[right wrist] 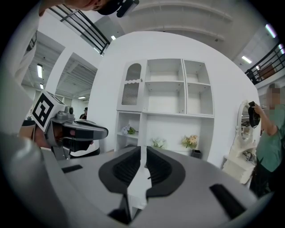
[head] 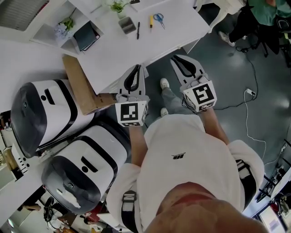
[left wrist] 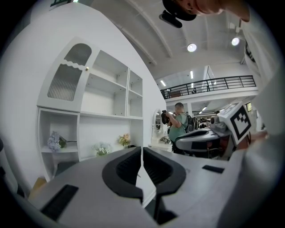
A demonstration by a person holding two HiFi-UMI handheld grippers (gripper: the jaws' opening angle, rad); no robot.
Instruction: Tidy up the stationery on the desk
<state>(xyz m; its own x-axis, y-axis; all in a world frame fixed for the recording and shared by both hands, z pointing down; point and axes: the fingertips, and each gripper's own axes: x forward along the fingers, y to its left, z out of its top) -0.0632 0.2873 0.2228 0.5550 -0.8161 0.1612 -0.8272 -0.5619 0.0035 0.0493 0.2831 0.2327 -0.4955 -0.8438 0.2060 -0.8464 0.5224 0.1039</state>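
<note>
- At the far left of the head view, two white-and-black rounded machines [head: 41,109] stand side by side on the floor, one nearer the camera than the other
- A brown cardboard panel [head: 79,86] leans between the farther machine and the white desk [head: 113,59]
- The white shelf unit [head: 54,32] lies at the desk's far left; one compartment holds a dark notebook [head: 86,36], with pale flowers [head: 63,27] beside it
- The stationery lies in a loose row near the far edge of the desk, well apart from both grippers: a grey block [head: 127,25], then a black pen [head: 138,30], a yellow-handled tool [head: 151,21] and blue-handled scissors [head: 158,18]
- The left gripper [head: 137,68] is held out level, and its tips show against the near edge of the desk; in the left gripper view the jaws stand together, only a hairline slit parts them, and nothing lies between them
- The person's shoes [head: 164,83] show on the grey floor between the two grippers
- The right gripper [head: 176,59] is held over the floor just beside the desk's near corner; in the right gripper view its jaws stand a narrow gap apart, with nothing in that gap
- A white cable [head: 248,118] runs across the floor at the right
- A second person in a green top [head: 268,9] stands at the upper right corner
</note>
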